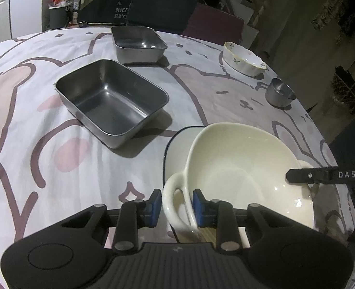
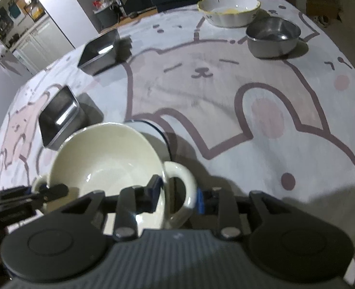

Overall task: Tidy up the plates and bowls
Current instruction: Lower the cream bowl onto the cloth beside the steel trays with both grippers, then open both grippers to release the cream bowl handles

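A cream bowl point(image 1: 247, 168) with two loop handles sits in a white dish with a dark blue rim point(image 1: 177, 142). My left gripper point(image 1: 176, 204) is shut on the bowl's near handle point(image 1: 175, 192), one blue pad outside the loop and one inside the bowl wall. In the right wrist view the right gripper point(image 2: 178, 193) straddles the opposite handle point(image 2: 180, 175). Its jaws stand slightly apart from that handle, so it is open. One right finger point(image 1: 322, 175) reaches over the rim in the left wrist view. The blue-rimmed dish point(image 2: 153, 125) peeks out behind the bowl point(image 2: 105, 159).
Two rectangular steel trays point(image 1: 112, 101) point(image 1: 139, 43) stand on the bear-print tablecloth to the left. A white flower-pattern bowl point(image 1: 245, 59) and a small steel bowl point(image 1: 279, 91) stand far right near the table edge. Chairs point(image 1: 160, 7) line the far side.
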